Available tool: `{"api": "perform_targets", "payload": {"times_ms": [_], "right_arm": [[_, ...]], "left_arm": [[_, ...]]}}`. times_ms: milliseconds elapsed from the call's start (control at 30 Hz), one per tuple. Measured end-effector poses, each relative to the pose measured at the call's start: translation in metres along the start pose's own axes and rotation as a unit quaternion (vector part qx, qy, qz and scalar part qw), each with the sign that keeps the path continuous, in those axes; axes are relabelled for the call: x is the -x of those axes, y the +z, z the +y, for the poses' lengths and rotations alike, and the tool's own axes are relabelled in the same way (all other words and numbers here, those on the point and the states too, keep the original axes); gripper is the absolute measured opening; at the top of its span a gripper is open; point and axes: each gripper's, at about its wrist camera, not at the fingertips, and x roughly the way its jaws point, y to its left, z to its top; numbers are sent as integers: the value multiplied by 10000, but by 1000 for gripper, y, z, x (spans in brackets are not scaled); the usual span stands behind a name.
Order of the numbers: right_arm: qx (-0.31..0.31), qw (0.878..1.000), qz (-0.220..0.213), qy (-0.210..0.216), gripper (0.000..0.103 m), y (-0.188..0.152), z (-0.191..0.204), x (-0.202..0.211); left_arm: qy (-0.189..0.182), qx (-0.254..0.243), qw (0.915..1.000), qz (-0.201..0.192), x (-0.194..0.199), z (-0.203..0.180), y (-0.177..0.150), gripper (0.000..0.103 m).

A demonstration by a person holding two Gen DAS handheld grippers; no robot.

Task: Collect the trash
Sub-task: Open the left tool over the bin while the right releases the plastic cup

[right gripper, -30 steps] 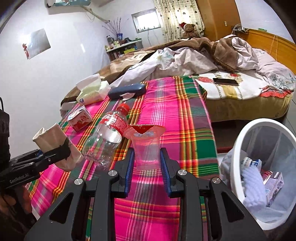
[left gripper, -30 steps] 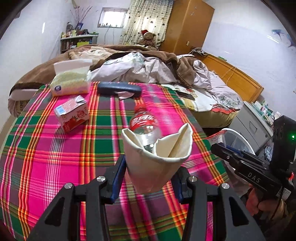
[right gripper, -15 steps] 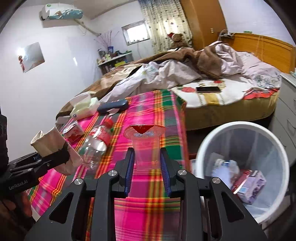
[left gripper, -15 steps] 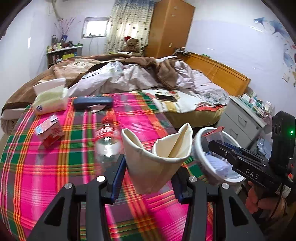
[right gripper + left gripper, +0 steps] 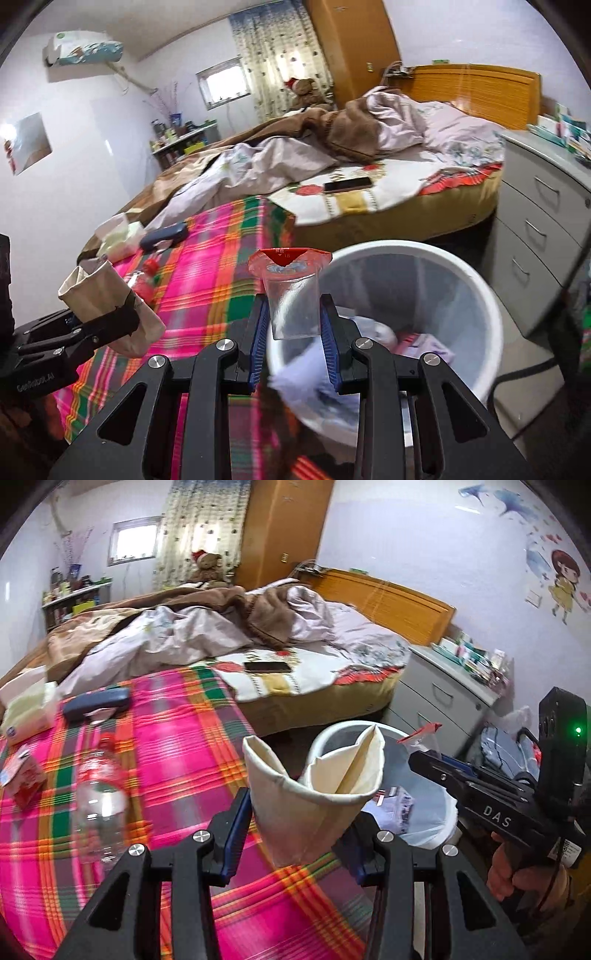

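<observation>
Trash is split between the table, the two grippers and the bin. At the far left of the pink and green plaid tablecloth point(image 5: 177, 738) lies a small red and white drink carton point(image 5: 22, 779), and just beside it an empty clear plastic bottle with a red cap and label point(image 5: 98, 797) lies on its side; neither has been collected yet. A white tissue pack point(image 5: 26, 709) and a dark blue case point(image 5: 96, 703) sit further back on the cloth, and whether they count as trash cannot be told.

The left gripper point(image 5: 301, 819) has its jaws clamped on a crumpled cream paper cup point(image 5: 314, 794), held upright above the table's edge with the bin just behind it. To the right, the round white wastebasket with a mesh wall point(image 5: 436, 258) stands on the floor between table and bed, already holding some wrappers and paper point(image 5: 417, 341). The right gripper point(image 5: 293, 326) has its jaws pressed on a clear plastic cup with a torn red foil lid point(image 5: 291, 291), poised over the near rim of the basket.

Judging from this, the task is about midway: some rubbish is binned, two cups are about to be dropped, and the carton and bottle are left.
</observation>
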Motion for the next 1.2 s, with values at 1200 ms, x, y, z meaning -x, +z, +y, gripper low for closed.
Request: {"api": "perform_targets", "payload": {"times_ms": [1200], "right_arm": [[-449, 9933, 587, -885, 63, -17, -72, -14]], "left_arm": [[-447, -171, 9971, 592, -71, -62, 2, 67]]}}
